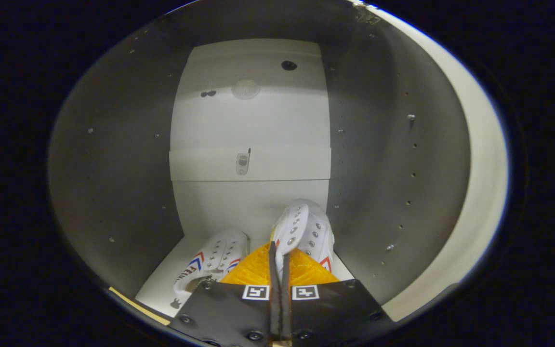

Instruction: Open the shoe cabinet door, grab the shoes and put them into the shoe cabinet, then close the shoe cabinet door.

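Observation:
I am looking into the shoe cabinet (248, 120), which has a pale back panel and grey side walls. My gripper (279, 251) reaches inside, its fingers nearly together and pinching the upper edge of a white shoe (306, 226) with metal eyelets. That shoe stands tilted just ahead of the fingers, near the right wall. A second white shoe (216, 261) with red and blue stripes lies on the cabinet floor (162, 284) to the left of the fingers.
The left wall (113, 183) and right wall (378, 168) carry rows of small peg holes. A cream edge (487, 183) curves past the right wall. A horizontal ledge (297, 164) crosses the back panel above the shoes.

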